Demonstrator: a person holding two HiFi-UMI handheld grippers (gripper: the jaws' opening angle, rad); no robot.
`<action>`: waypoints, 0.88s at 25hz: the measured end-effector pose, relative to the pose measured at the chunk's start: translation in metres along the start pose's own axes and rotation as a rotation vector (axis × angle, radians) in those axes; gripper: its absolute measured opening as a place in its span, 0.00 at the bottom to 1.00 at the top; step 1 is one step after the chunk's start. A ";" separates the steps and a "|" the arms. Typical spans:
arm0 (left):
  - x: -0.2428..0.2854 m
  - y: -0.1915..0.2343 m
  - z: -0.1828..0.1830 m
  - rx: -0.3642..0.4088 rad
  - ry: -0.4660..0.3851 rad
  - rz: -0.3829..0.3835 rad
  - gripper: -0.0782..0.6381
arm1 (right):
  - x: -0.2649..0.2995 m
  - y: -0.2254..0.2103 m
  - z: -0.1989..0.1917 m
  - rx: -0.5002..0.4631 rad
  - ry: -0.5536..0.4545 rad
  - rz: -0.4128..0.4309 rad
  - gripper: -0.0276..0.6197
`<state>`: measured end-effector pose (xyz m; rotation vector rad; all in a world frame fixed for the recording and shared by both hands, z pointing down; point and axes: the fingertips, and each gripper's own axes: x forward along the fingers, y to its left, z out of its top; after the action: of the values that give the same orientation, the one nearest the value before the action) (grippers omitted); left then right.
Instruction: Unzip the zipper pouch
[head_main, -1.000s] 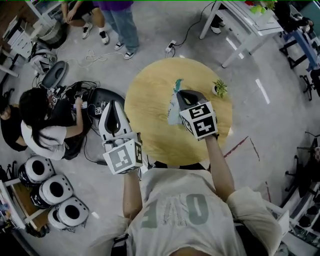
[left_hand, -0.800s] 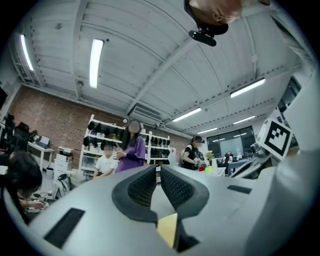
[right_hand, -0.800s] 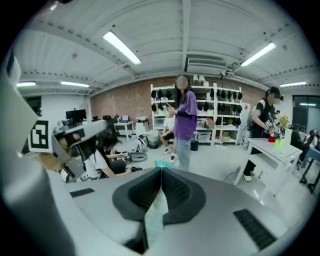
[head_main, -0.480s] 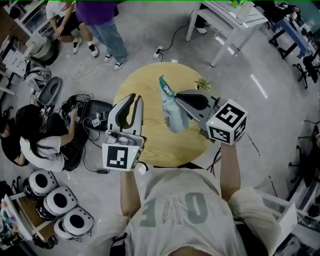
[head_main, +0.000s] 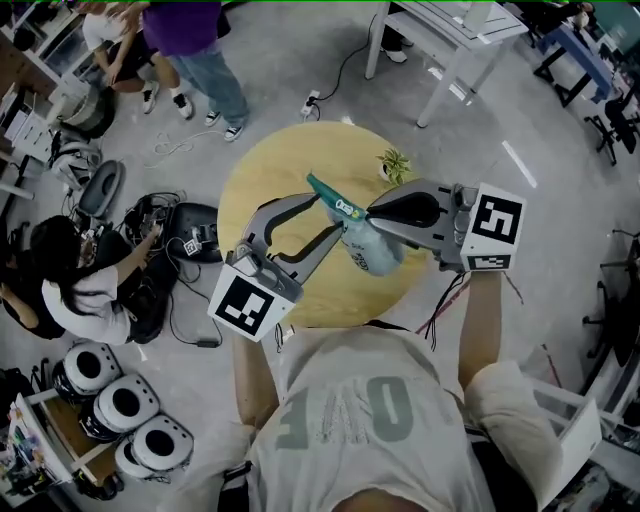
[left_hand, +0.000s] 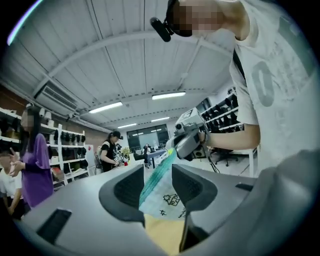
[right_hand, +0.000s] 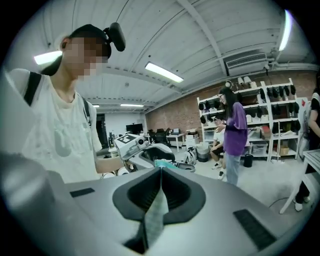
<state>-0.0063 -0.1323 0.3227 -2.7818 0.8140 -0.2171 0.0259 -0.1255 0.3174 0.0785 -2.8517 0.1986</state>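
pouch: we hold it in the air above the round table | right gripper: clamped on its edge | left gripper: jaws have just been opening, pouch between them, not gripped

The left gripper has swung in, its fingers just opening around the zipper pouch, which the right gripper has lifted higher

Tabletop open leftward (plant at far rim).
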 end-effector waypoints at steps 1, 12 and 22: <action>0.003 -0.006 0.000 0.020 0.019 -0.021 0.32 | -0.002 0.004 0.001 -0.015 0.005 0.023 0.10; 0.022 -0.043 -0.002 0.042 0.042 -0.157 0.34 | -0.006 0.031 -0.014 -0.095 0.122 0.176 0.10; 0.024 -0.026 0.000 0.053 0.075 -0.094 0.23 | -0.009 0.017 -0.015 -0.160 0.160 -0.043 0.42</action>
<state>0.0271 -0.1243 0.3315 -2.7799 0.6840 -0.3563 0.0372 -0.1062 0.3268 0.0862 -2.6921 -0.0318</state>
